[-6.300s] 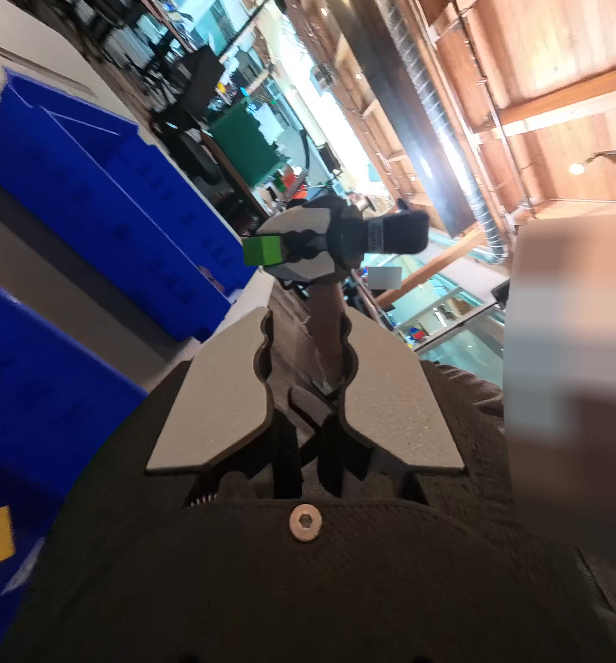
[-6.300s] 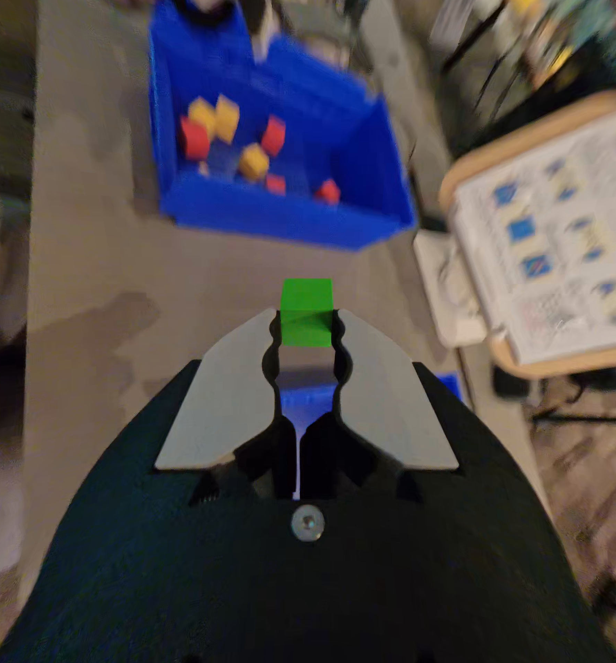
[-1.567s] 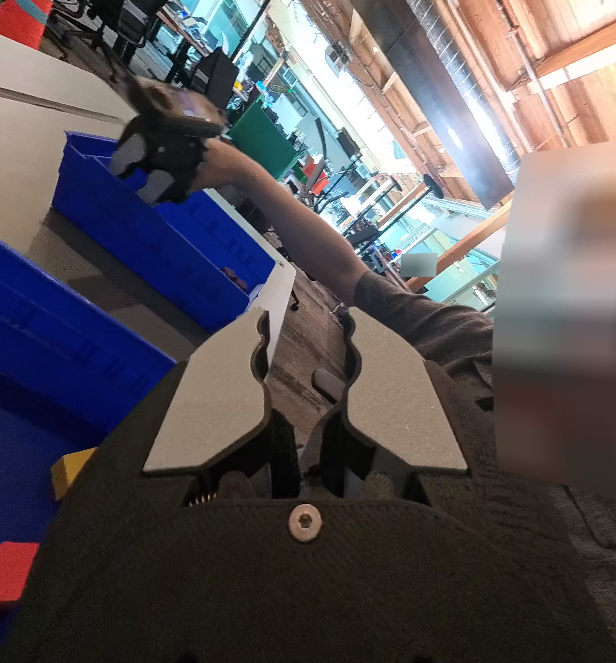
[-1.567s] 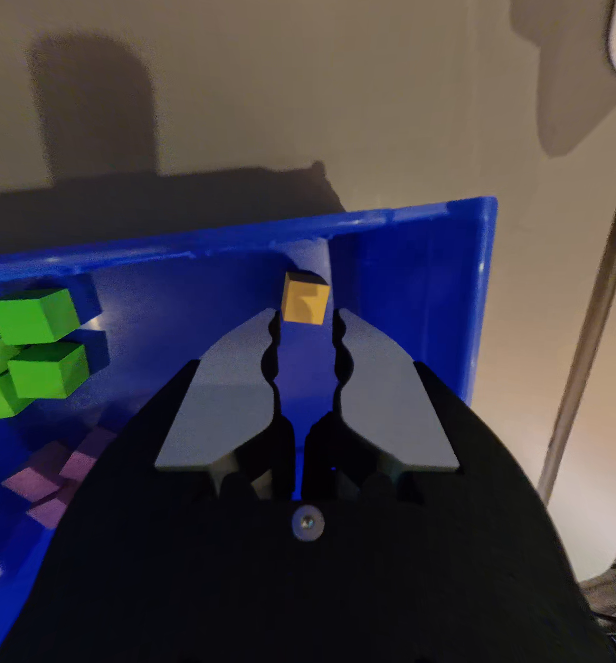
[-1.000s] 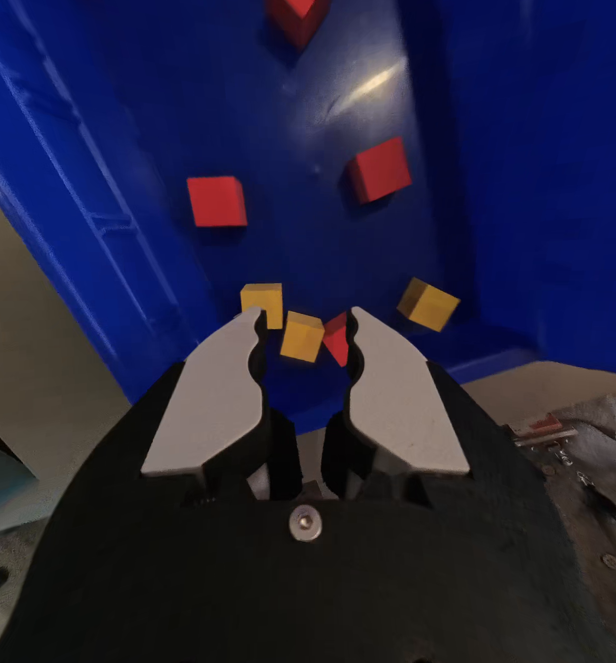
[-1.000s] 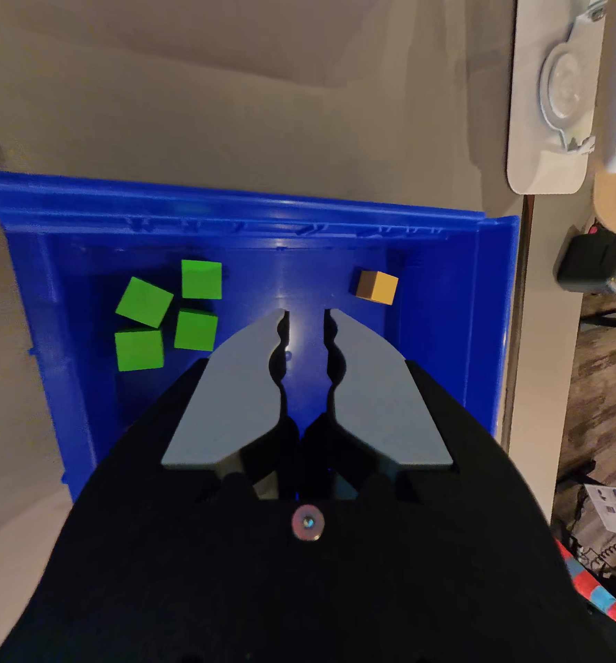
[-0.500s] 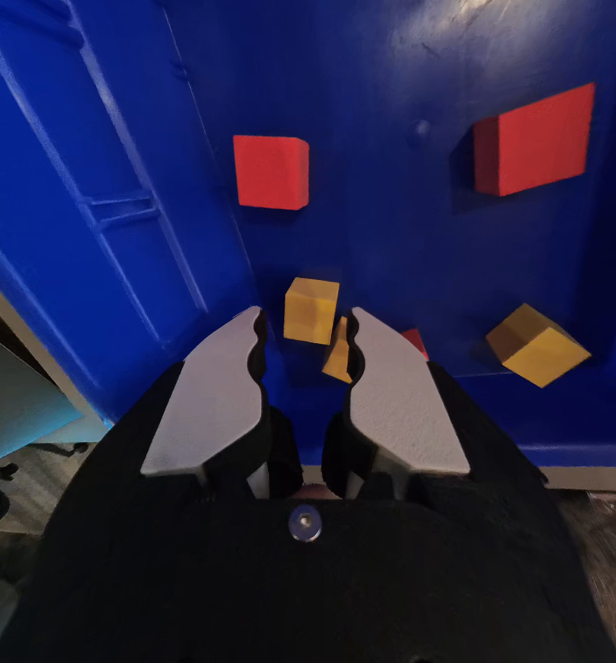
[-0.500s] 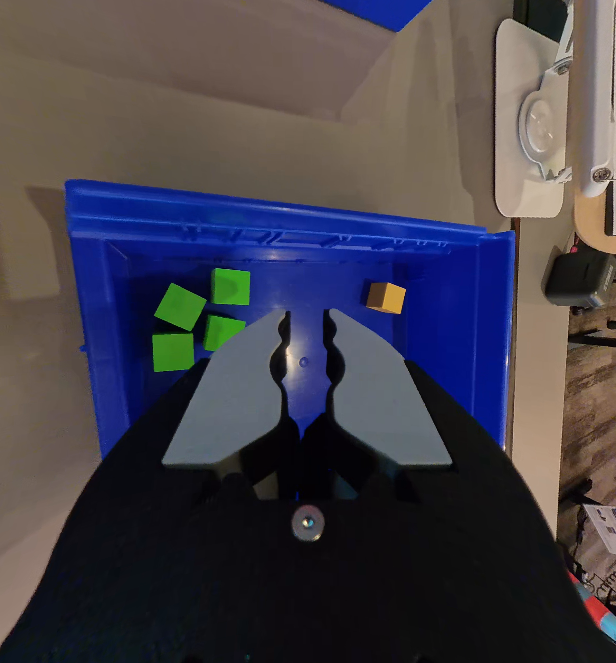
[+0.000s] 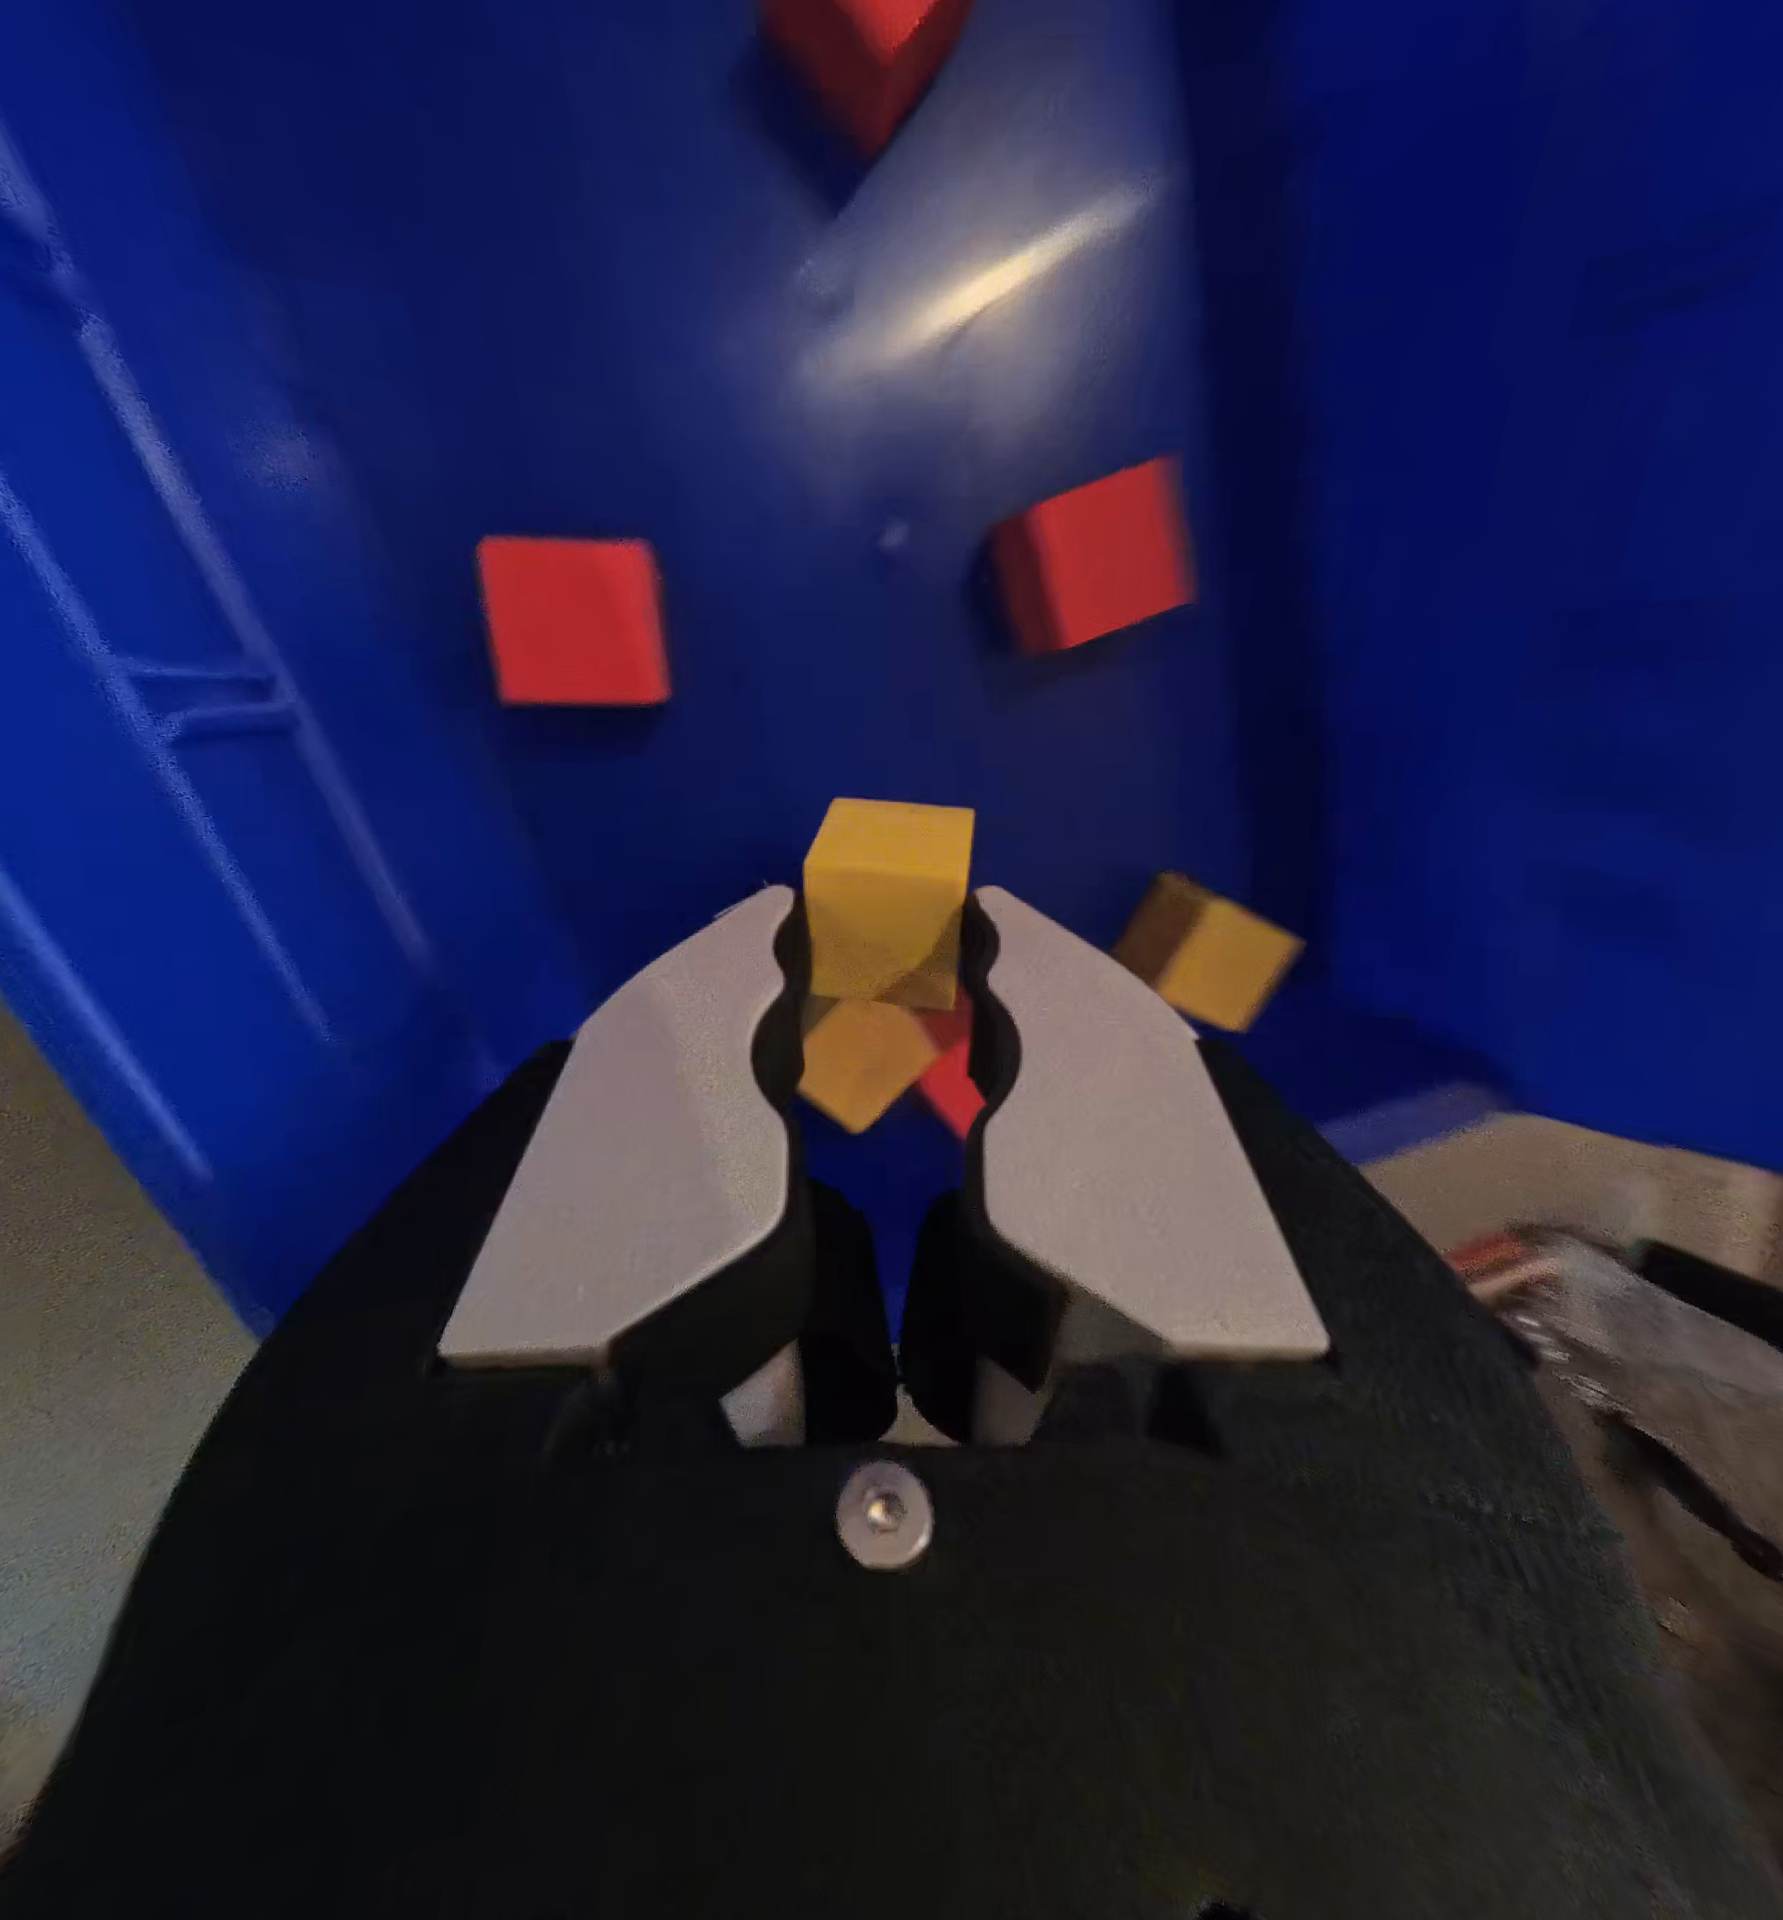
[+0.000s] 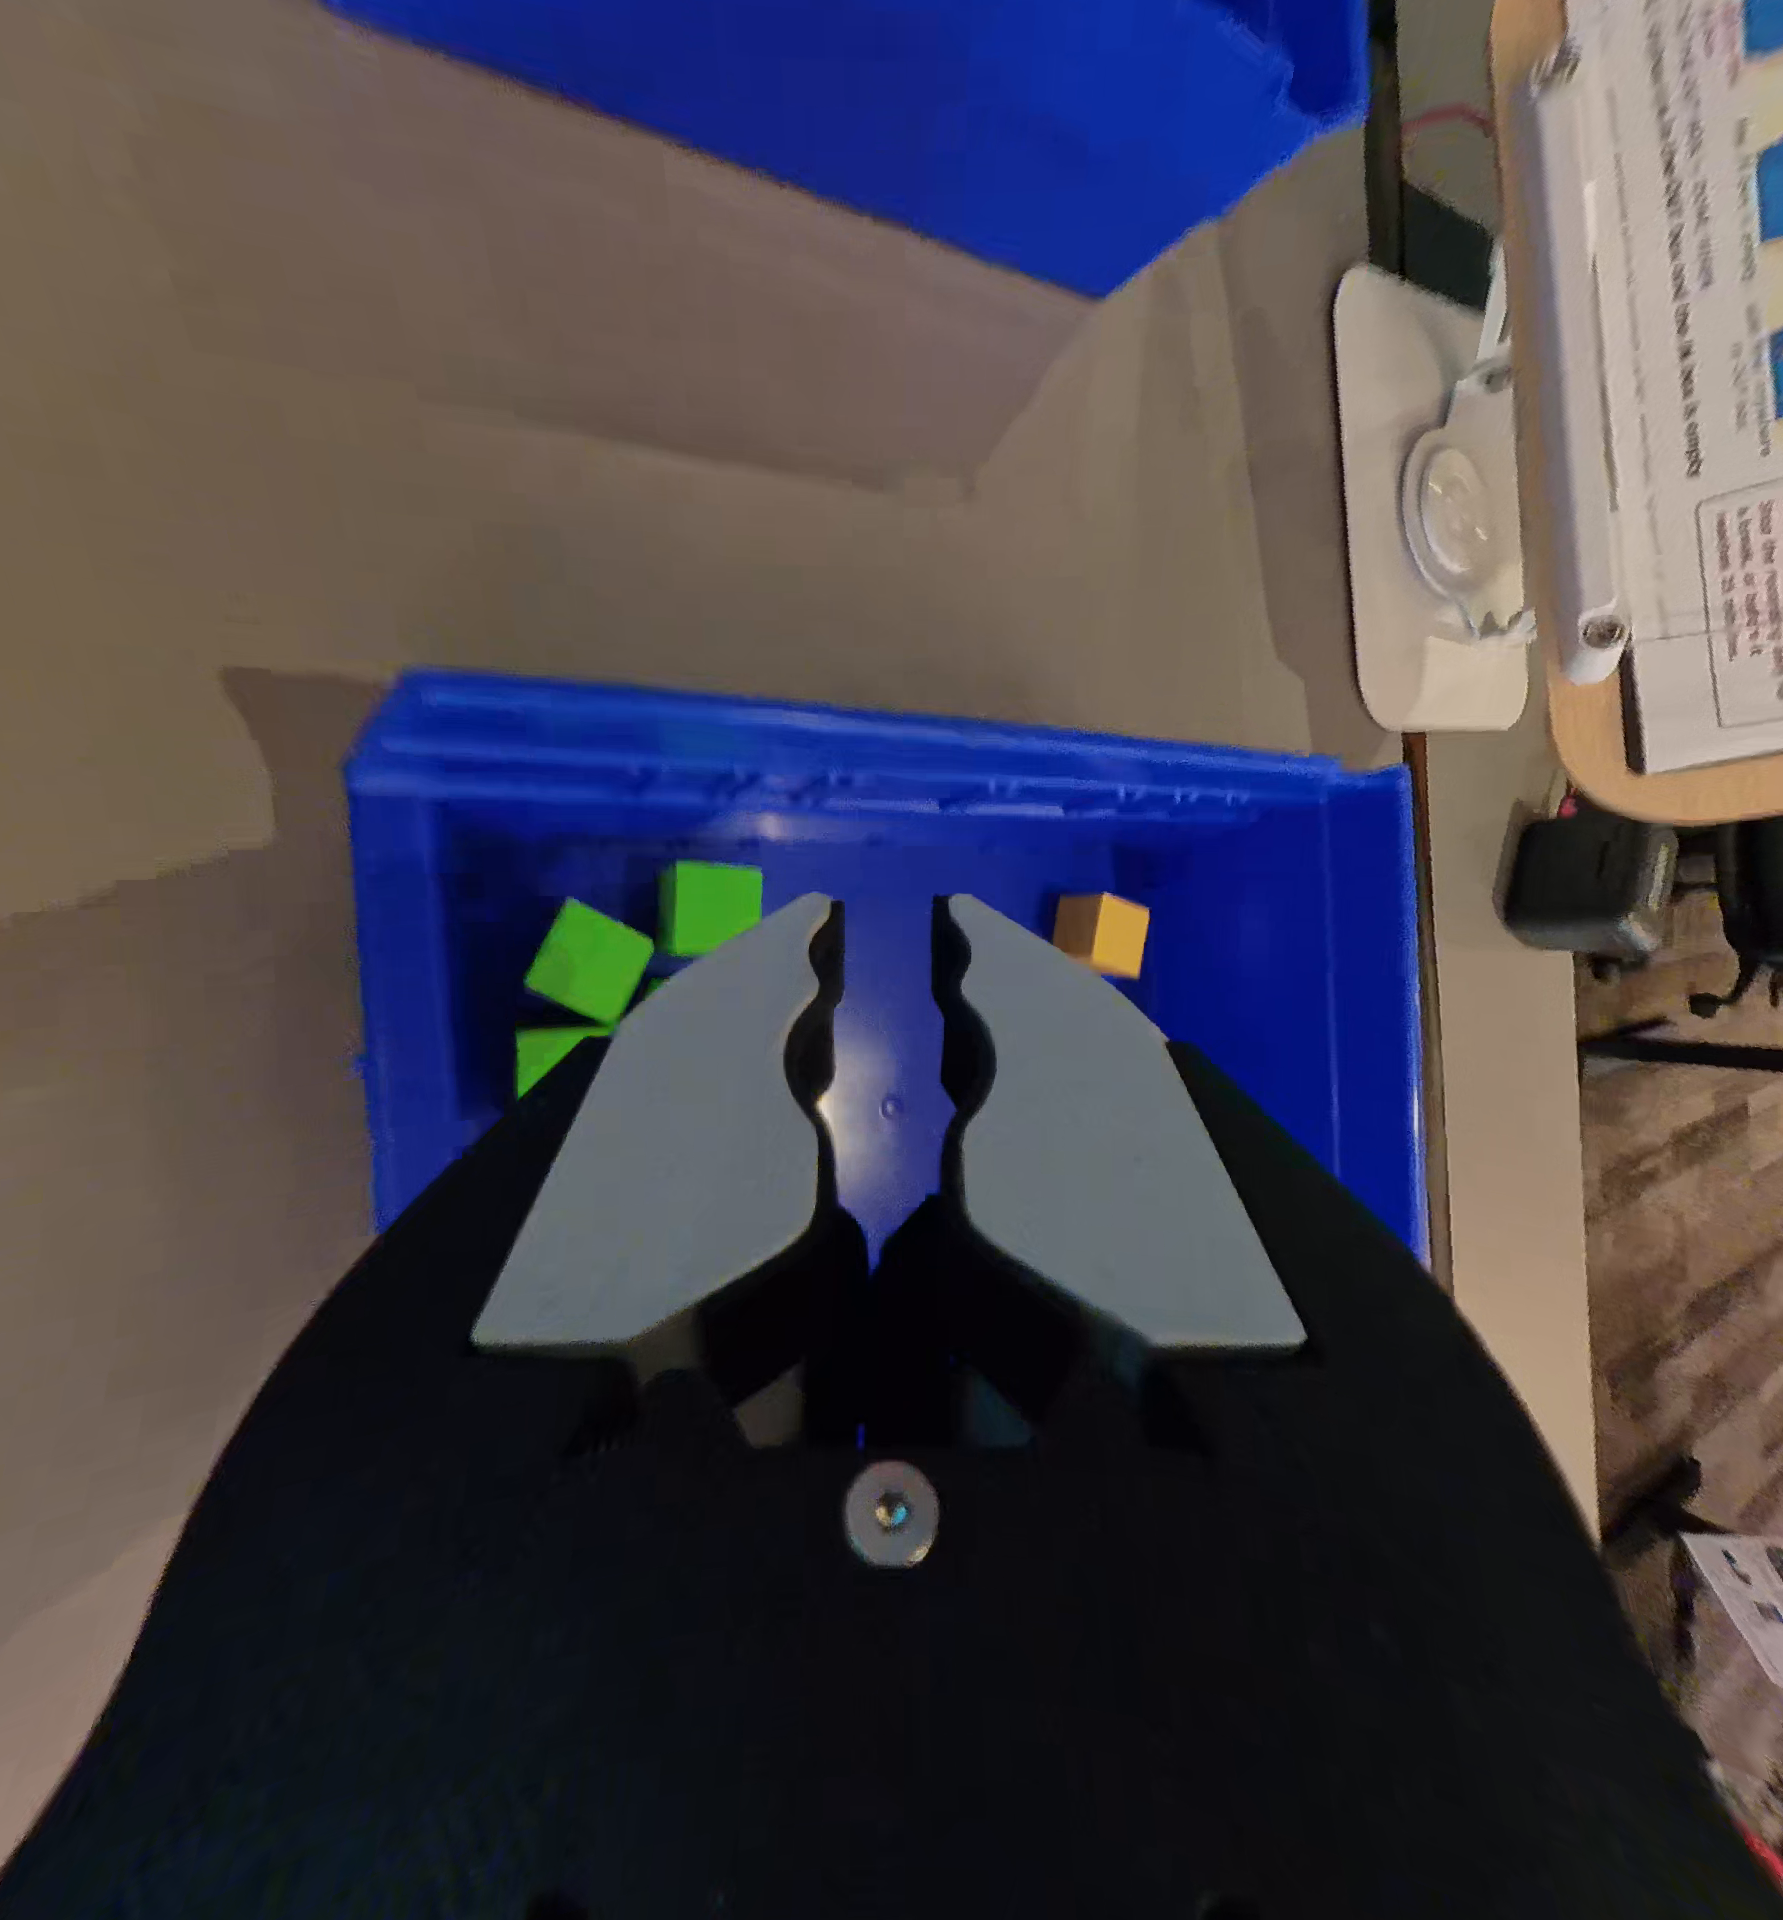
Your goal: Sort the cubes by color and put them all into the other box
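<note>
In the left wrist view my left gripper (image 9: pixel 882 904) is shut on a yellow cube (image 9: pixel 887 883) and holds it at the fingertips above the floor of a blue bin (image 9: pixel 243 520). Below it lie another yellow cube (image 9: pixel 851 1065) and a red cube (image 9: pixel 954 1081). A third yellow cube (image 9: pixel 1204 961) lies to the right. In the right wrist view my right gripper (image 10: pixel 887 914) is empty, its jaws a narrow gap apart. It hangs above a second blue bin (image 10: pixel 866 727) holding several green cubes (image 10: pixel 586 956) and one yellow cube (image 10: pixel 1100 930).
Red cubes (image 9: pixel 573 621) (image 9: pixel 1089 551) lie farther back in the left bin. Another blue bin (image 10: pixel 970 104) stands beyond on the beige table (image 10: pixel 451 468). A white device (image 10: pixel 1427 499) and a clipboard with paper (image 10: pixel 1718 416) sit at the right, past the table edge.
My left gripper has closed on a yellow cube and lifted it off the bin floor. My right gripper has drawn back higher from the bin with the green cubes.
</note>
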Demonstrator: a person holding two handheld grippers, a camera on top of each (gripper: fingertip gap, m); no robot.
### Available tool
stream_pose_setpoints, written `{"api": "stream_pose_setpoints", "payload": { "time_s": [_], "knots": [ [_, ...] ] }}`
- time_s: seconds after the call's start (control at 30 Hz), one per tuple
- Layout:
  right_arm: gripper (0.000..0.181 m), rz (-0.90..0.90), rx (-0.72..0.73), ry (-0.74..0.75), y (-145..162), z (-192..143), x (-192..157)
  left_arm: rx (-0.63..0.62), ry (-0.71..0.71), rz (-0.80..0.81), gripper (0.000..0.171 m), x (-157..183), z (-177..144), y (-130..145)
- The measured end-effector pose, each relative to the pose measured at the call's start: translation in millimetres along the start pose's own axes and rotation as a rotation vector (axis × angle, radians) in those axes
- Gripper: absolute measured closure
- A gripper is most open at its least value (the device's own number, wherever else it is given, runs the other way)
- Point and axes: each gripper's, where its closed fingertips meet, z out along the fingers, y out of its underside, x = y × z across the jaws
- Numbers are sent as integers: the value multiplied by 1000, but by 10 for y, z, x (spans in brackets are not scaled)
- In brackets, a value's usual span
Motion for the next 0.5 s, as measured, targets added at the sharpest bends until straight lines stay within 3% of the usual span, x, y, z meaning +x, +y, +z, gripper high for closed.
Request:
{"api": "stream_pose_setpoints", "payload": {
  "time_s": [0.13,0.2,0.27,0.37,0.5],
  "knots": [
    [162,-3,259,48,-583,-17,-111,252,566,31,143,750,-450,-233],
    [157,0,405,78,-951,-40,-187,303,884,57,143,1140,-756,-211],
    [154,-17,505,57,-1288,-14,-339,316,1112,77,144,1409,-990,-150],
    [147,-79,550,95,-1659,84,-452,279,1298,112,143,1678,-1151,-29],
    [146,-119,629,89,-2034,105,-554,230,1381,154,141,1882,-1200,100]
  ]
}}
